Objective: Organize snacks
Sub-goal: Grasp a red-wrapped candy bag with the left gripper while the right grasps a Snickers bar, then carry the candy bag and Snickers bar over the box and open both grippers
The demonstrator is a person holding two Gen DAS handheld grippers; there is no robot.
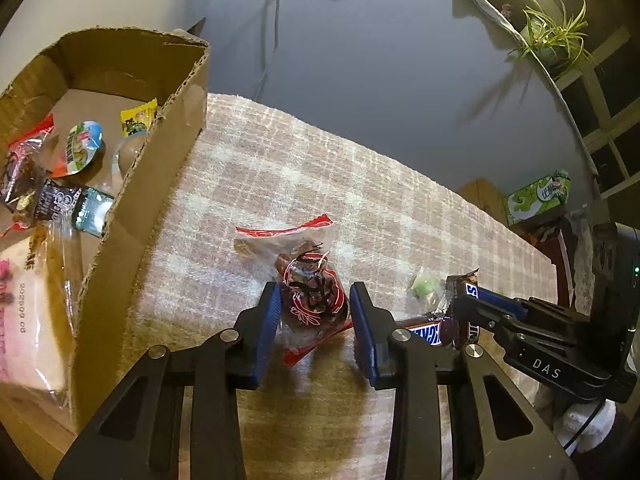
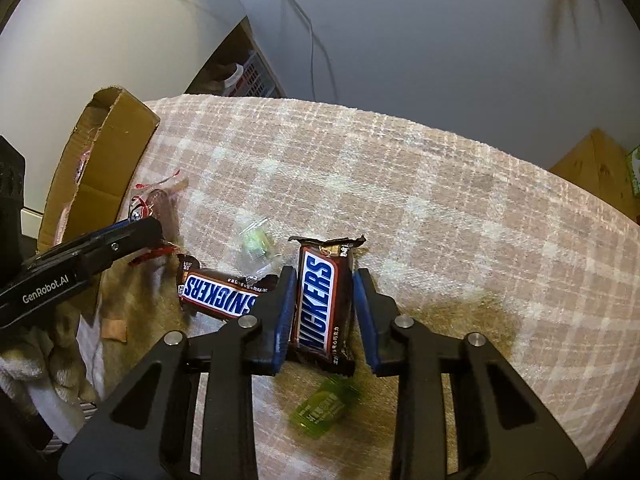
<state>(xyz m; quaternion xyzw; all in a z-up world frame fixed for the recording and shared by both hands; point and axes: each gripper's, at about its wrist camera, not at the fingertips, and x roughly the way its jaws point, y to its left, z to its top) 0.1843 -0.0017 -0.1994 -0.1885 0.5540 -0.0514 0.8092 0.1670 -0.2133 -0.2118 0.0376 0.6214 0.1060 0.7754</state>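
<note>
My left gripper has its jaws on both sides of a clear red-trimmed bag of dark snacks that lies on the checked cloth. My right gripper has its jaws close around an upright Snickers bar. A second Snickers bar lies to its left. A clear-wrapped green candy lies behind them, and a green packet lies below the right gripper. The cardboard box on the left holds several snacks.
The left gripper body reaches in from the left in the right wrist view, by the box. The right gripper body sits close on the right in the left wrist view. A plant and a green carton stand beyond the table.
</note>
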